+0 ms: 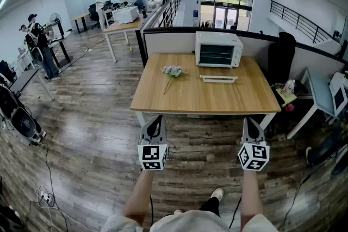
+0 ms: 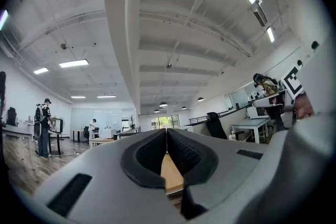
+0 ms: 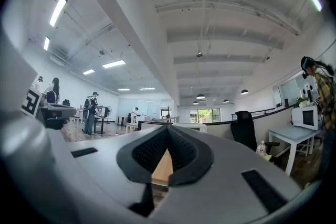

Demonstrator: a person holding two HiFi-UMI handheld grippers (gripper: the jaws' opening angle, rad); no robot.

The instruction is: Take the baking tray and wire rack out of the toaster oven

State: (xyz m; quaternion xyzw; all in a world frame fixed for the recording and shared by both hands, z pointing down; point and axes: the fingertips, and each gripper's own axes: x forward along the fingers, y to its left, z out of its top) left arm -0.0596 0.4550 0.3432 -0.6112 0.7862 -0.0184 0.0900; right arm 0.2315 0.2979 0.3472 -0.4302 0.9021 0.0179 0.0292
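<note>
Open office floor of wood planks, with one wooden table (image 1: 206,98) ahead. The left gripper (image 1: 156,121) and right gripper (image 1: 252,123) hang level short of its near edge, at 7 and 5 o'clock of the table. Both have their jaws closed tip to tip on nothing. One white toaster oven (image 1: 218,49) stands at the table's 12 o'clock, door shut, glass dark, control panel on its right; tray and rack cannot be made out. One white bar (image 1: 218,79) lies just at its 6 o'clock, and one flower bunch (image 1: 173,71) at 10 o'clock.
</note>
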